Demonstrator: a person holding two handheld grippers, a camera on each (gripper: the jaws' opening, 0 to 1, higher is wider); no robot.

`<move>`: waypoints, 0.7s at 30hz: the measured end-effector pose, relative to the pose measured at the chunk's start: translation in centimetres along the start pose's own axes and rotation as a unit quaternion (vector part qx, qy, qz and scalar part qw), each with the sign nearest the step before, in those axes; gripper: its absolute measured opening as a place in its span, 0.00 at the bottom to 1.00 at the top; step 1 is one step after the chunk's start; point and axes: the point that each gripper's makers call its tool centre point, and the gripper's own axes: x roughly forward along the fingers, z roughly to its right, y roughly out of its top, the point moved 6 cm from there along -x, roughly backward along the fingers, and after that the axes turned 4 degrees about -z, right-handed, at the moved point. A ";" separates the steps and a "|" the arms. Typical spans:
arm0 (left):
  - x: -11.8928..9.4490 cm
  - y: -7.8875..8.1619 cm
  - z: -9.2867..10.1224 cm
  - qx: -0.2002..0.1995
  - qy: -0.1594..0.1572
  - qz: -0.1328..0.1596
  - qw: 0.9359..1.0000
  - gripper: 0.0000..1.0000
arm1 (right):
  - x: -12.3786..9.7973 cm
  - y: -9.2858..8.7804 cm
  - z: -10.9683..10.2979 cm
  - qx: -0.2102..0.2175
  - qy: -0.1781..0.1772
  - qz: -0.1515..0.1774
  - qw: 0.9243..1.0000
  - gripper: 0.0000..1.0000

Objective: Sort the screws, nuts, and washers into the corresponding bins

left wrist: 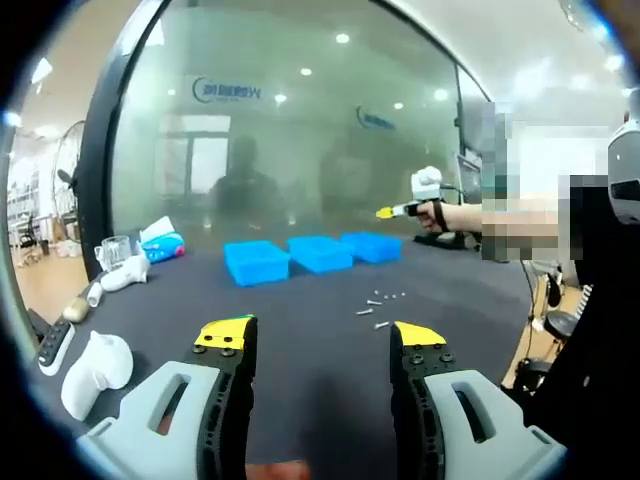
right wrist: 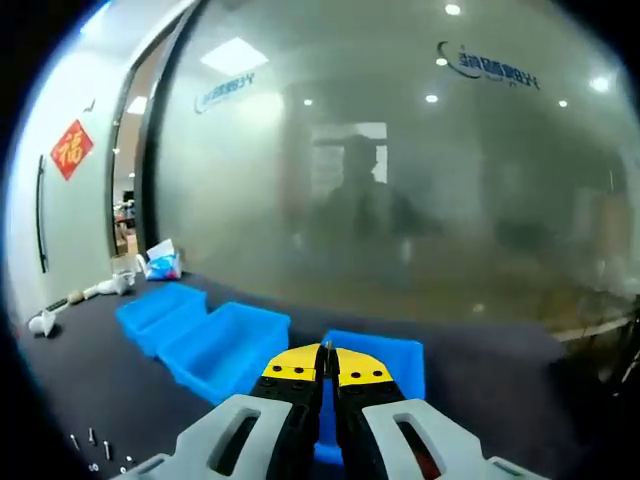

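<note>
1. Looking along the left gripper (left wrist: 318, 340), its two yellow-tipped jaws are seen spread wide apart above the dark table (left wrist: 300, 350), with nothing between them.
2. Three blue bins (left wrist: 257, 262) (left wrist: 320, 253) (left wrist: 371, 246) are set in a row at the far side of the table, close beside each other, before a frosted glass wall (left wrist: 300, 130).
3. A small group of loose fasteners (left wrist: 380, 305) (screws, probably, though they are too small to be told apart) is scattered on the table, nearer than the bins and ahead of the right jaw.
4. The right gripper (left wrist: 384, 212) is held in a hand (left wrist: 437, 212) above the rightmost bin.
5. In the right gripper view, the right gripper (right wrist: 328, 362) is seen with its jaws pressed together over a blue bin (right wrist: 400, 358); whether something tiny is pinched between the tips cannot be told.
6. Two more bins (right wrist: 235, 345) (right wrist: 160, 310) lie to the left, and a few fasteners (right wrist: 95, 445) are seen at the lower left on the table (right wrist: 60, 380).
7. White objects (left wrist: 95, 365) rest at the table's left edge.
</note>
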 end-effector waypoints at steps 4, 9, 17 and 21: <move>0.0 -0.1 -0.2 -0.001 0.002 -0.001 1.000 0.52 | 0.2 -0.4 0.2 -0.003 -0.004 -0.006 1.000 0.01; 0.1 -0.2 -0.2 -0.005 0.001 0.000 1.000 0.52 | 0.3 -0.7 0.7 -0.004 -0.010 -0.011 1.000 0.01; 0.1 -0.2 -0.2 -0.004 0.000 0.000 1.000 0.52 | 0.6 -0.9 0.9 -0.009 -0.007 -0.010 1.000 0.01; 0.1 -0.1 -0.1 -0.004 -0.001 0.000 1.000 0.52 | 0.9 -1.0 0.9 -0.020 -0.009 -0.011 1.000 0.02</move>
